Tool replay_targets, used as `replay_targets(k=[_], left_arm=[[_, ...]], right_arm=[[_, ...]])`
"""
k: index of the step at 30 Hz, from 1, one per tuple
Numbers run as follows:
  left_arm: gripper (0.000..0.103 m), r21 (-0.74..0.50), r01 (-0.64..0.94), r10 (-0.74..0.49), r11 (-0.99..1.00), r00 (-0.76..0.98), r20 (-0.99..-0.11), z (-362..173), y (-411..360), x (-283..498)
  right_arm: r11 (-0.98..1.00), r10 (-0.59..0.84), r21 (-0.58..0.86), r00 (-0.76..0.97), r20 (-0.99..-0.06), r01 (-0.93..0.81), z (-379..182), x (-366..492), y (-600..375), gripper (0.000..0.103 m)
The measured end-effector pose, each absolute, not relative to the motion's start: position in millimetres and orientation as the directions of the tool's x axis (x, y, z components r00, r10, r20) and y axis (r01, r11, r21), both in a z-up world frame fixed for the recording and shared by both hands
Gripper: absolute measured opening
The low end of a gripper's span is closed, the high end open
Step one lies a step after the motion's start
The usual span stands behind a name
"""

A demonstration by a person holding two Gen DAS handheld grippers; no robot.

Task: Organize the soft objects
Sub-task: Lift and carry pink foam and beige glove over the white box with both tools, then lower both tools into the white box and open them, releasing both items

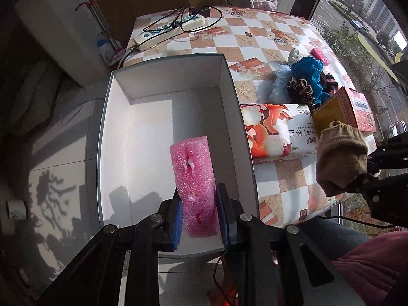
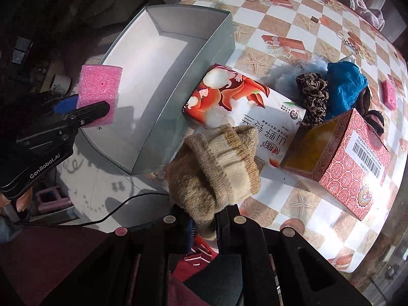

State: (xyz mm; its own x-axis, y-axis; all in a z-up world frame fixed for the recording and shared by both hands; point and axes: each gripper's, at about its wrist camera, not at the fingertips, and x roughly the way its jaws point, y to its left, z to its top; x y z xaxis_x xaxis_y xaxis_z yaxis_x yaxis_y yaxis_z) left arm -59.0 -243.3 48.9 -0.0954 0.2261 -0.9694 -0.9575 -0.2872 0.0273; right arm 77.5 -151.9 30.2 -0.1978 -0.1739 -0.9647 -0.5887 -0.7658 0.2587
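My left gripper (image 1: 199,216) is shut on a pink foam block (image 1: 195,186) and holds it above the near end of an open grey box with a white inside (image 1: 142,132); the block also shows in the right wrist view (image 2: 99,94), over the box (image 2: 153,81). My right gripper (image 2: 204,227) is shut on a beige knitted sock (image 2: 216,168), held above the table's front edge, right of the box. The sock also shows in the left wrist view (image 1: 340,158). A pile of soft things lies further back: a blue cloth (image 2: 344,86), a leopard scrunchie (image 2: 313,94), pale blue fluff (image 2: 288,74).
A tissue pack (image 2: 244,102) lies beside the box's right wall. A red patterned carton (image 2: 349,163) stands to its right. A small pink block (image 2: 389,97) lies at the far right. A power strip with cables (image 1: 173,26) lies at the table's back. The box overhangs the checkered table (image 2: 293,40).
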Motion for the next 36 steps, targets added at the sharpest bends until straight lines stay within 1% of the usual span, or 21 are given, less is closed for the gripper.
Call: replay_targets(k=[7, 14, 36], left_arm=[[0.027, 0.000, -0.923, 0.226, -0.385, -0.095, -0.969, 39.9, -265.0, -94.0], [0.026, 0.009, -0.912, 0.199, -0.411, -0.099, -0.975, 24.2, -271.6, -103.9], [0.026, -0.010, -0.898, 0.169, -0.441, -0.072, -0.983, 5.1, -276.0, -115.7]], right_arm=[[-0.834, -0.168, 0.244, -0.195, -0.966, -0.494, 40.3, 11.5, -173.9, 0.014], [-0.889, -0.165, 0.219, -0.165, -0.972, -0.402, 40.0, -28.3, -197.7, 0.014], [-0.911, -0.167, 0.197, -0.113, -0.979, -0.361, 29.7, -50.7, -205.8, 0.014]])
